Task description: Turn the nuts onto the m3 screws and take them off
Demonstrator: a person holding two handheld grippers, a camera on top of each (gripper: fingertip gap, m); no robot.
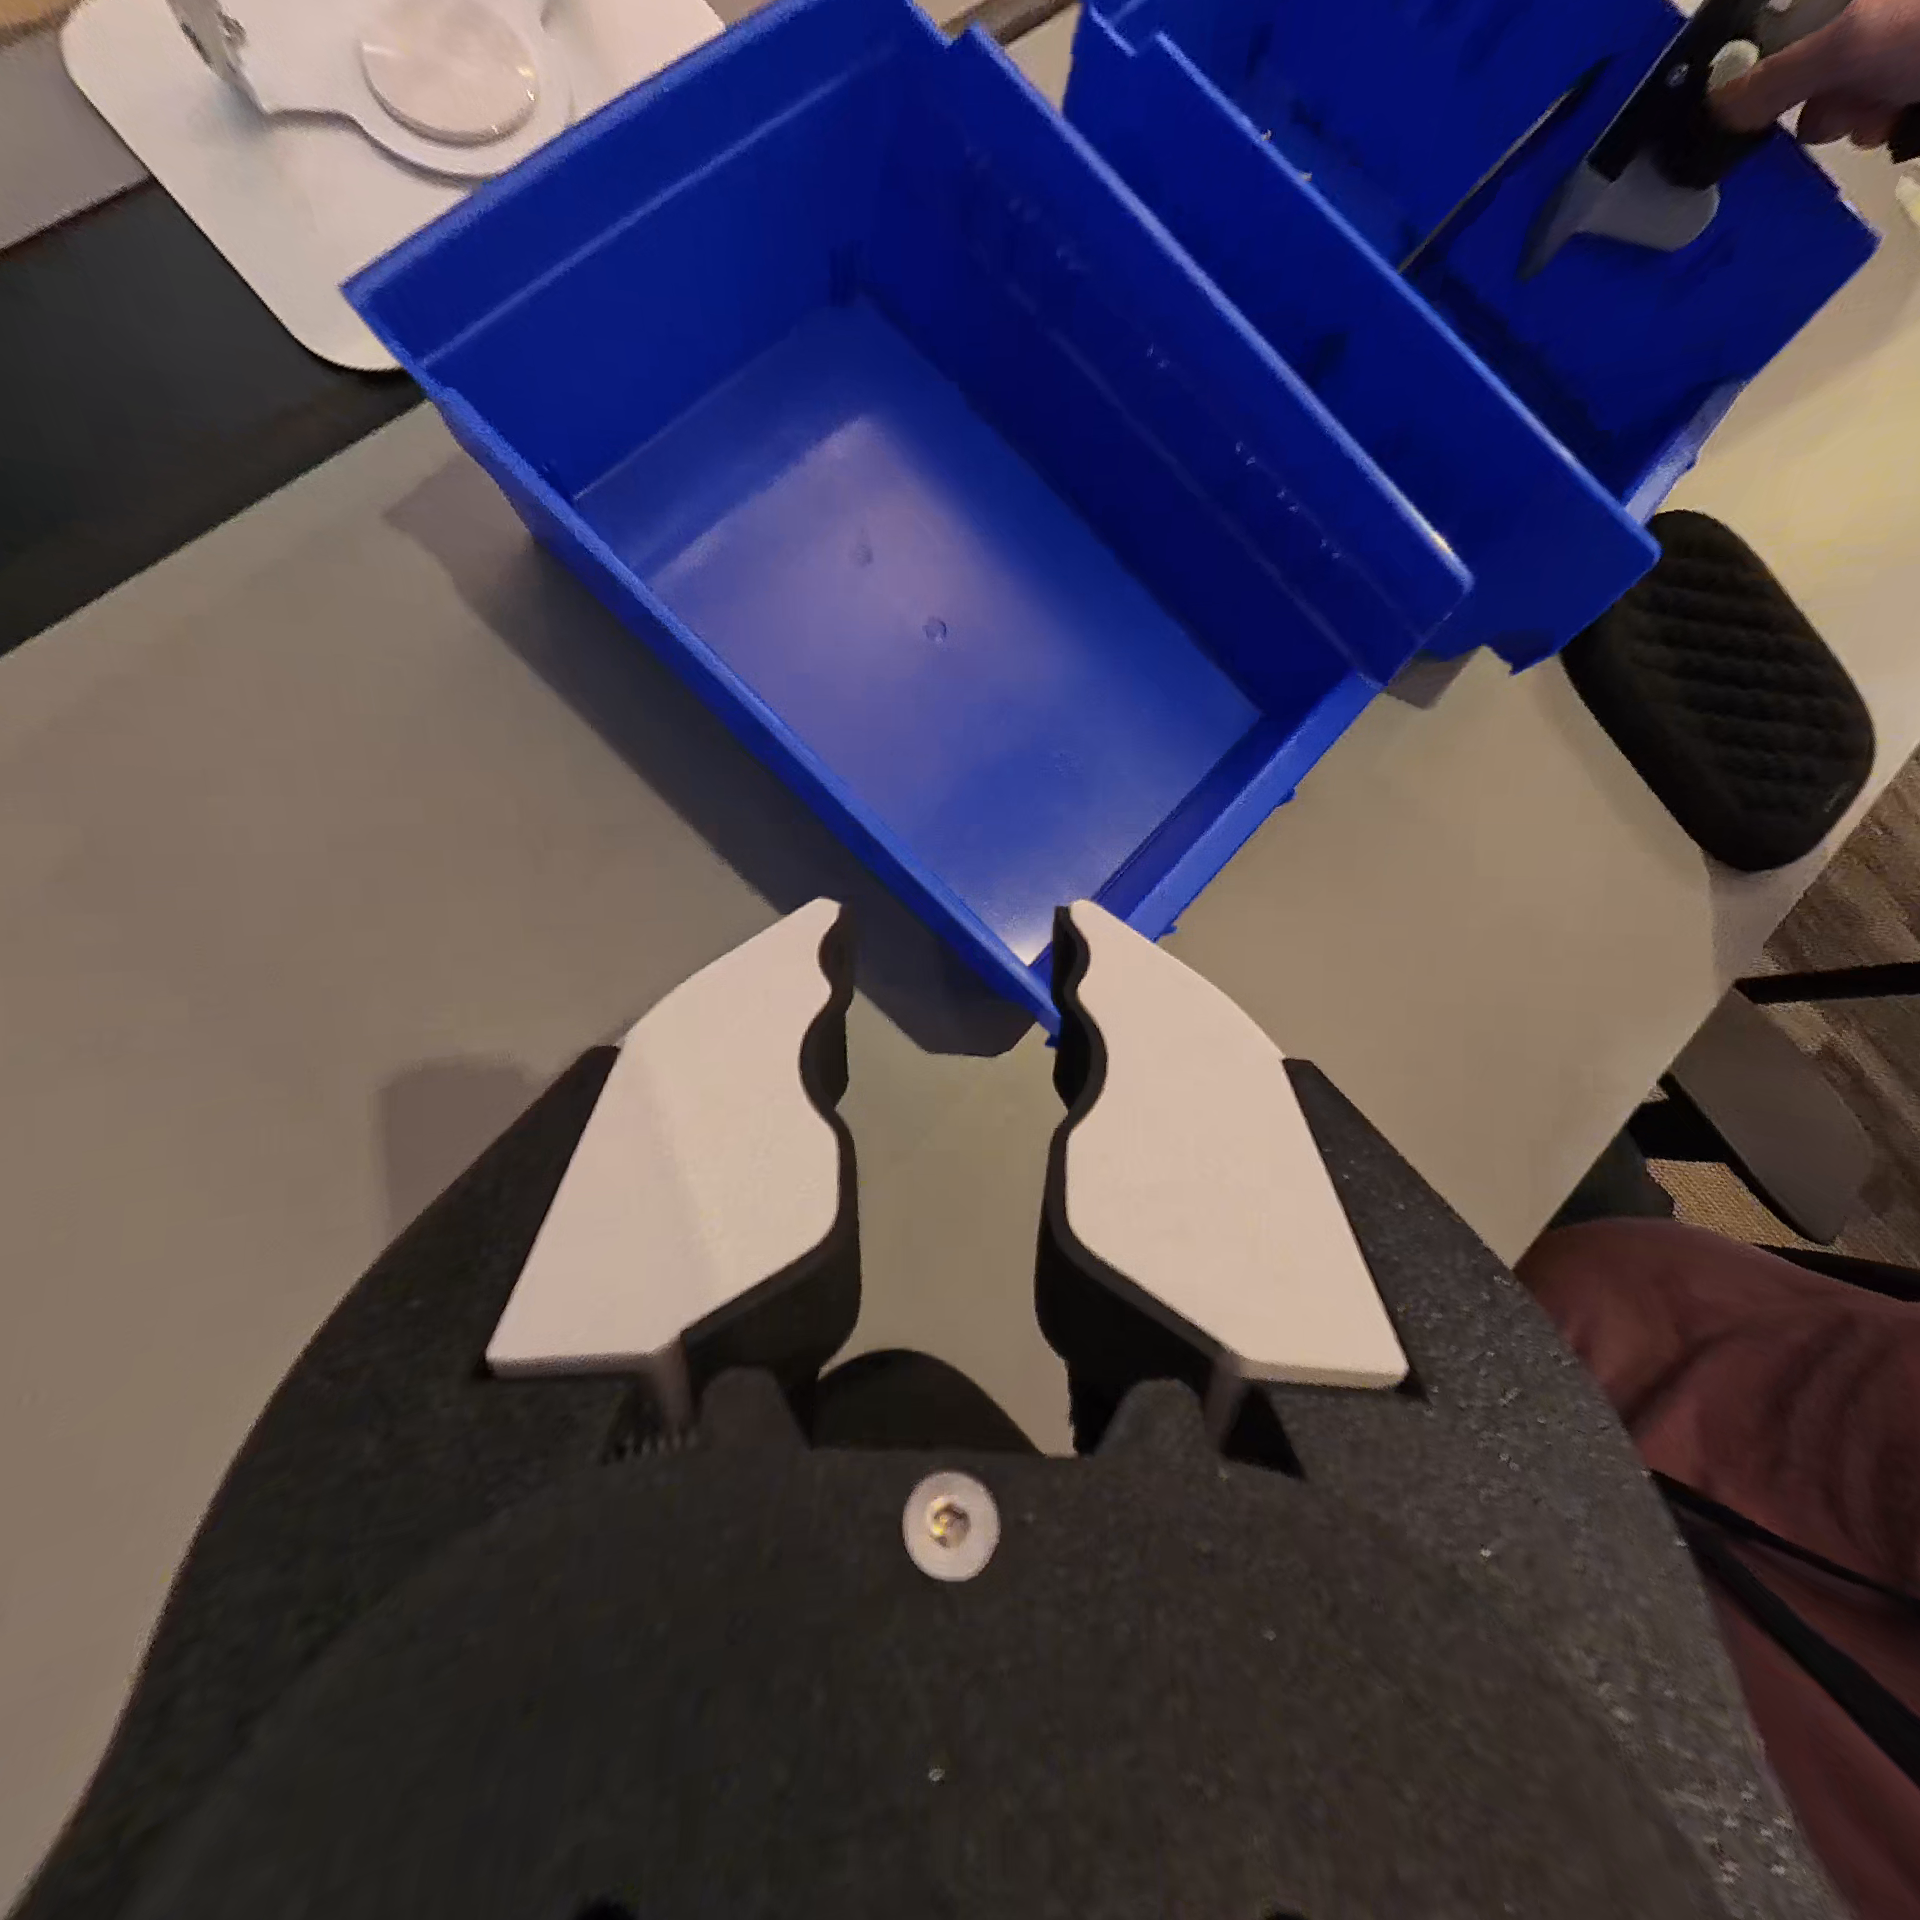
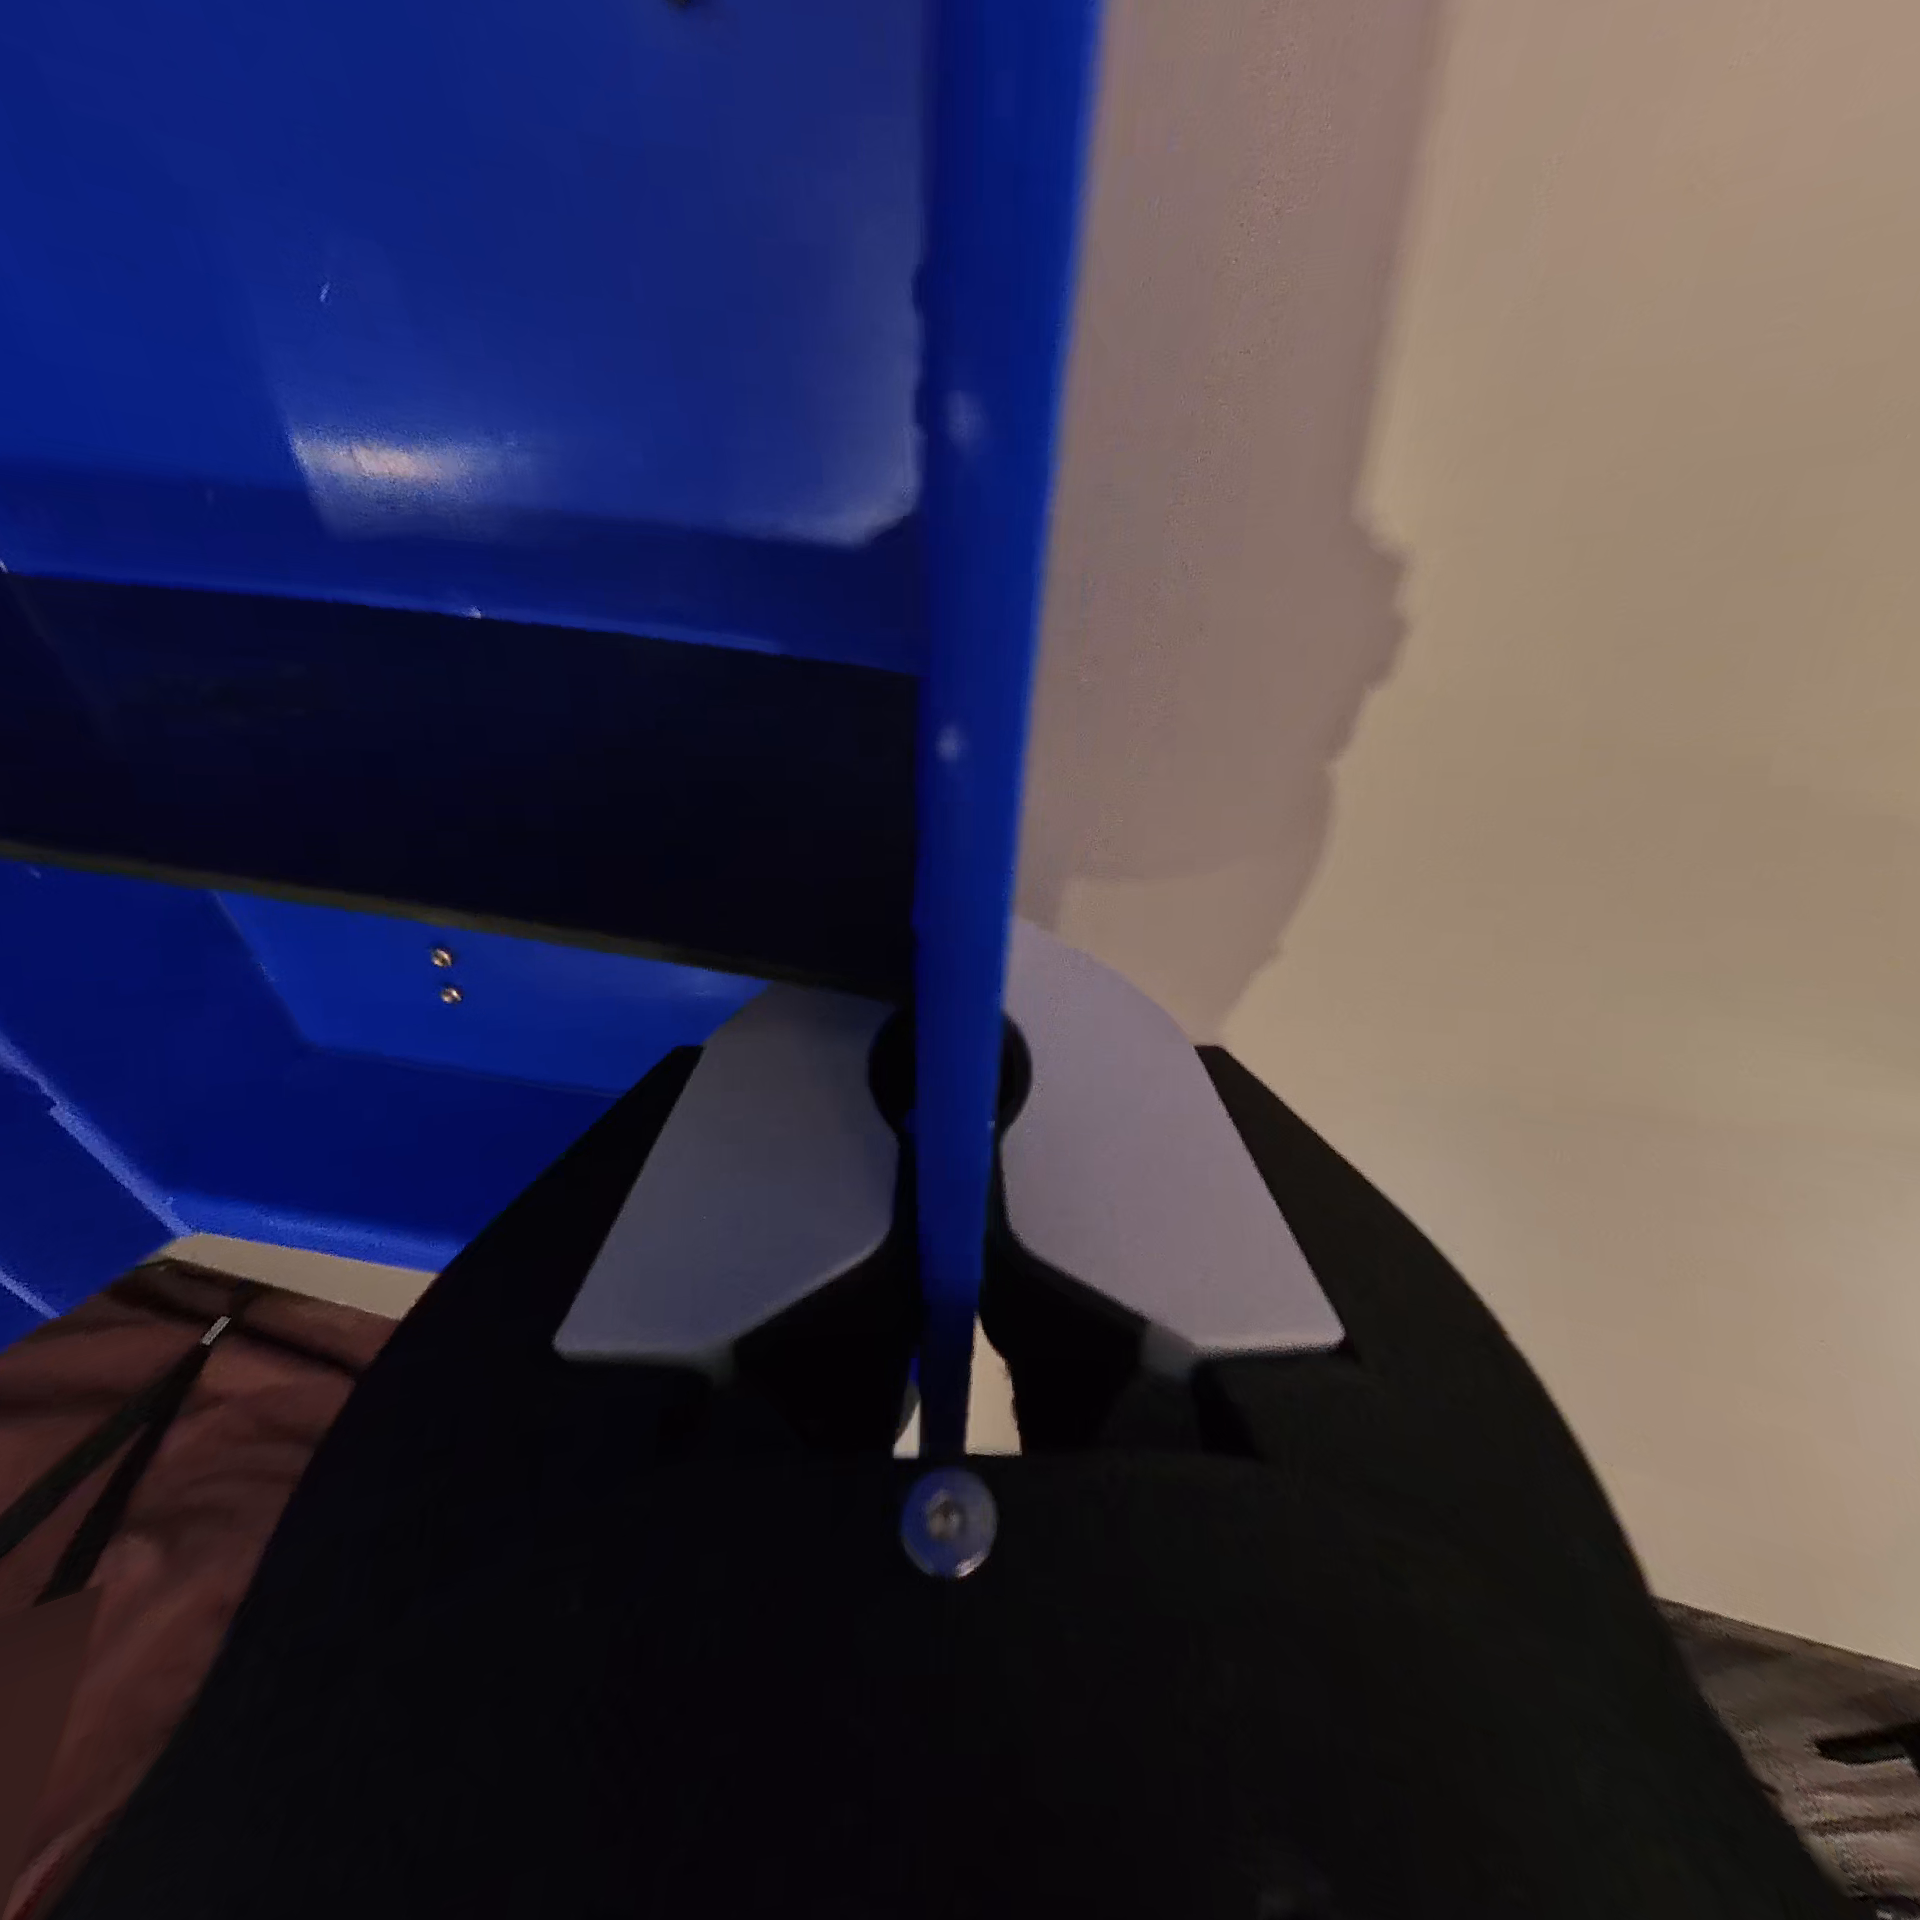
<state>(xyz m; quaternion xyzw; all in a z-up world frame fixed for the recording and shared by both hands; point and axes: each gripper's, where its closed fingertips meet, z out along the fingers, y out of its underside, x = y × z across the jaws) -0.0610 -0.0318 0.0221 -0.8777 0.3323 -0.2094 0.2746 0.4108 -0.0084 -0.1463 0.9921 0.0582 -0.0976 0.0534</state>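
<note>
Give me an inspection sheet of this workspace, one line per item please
Surface: grey table, a white mat at its far left.
Job's things: near blue bin open-topped, two small specks on its floor; second blue bin holds two small metal pieces.
Clutter: clear round disc on the mat.
Grippers: left tool open, holding nothing; right tool clamped on the second bin's wall.
Cables: nothing seen.
Surroundings: black mesh chair part beside the table.
</note>
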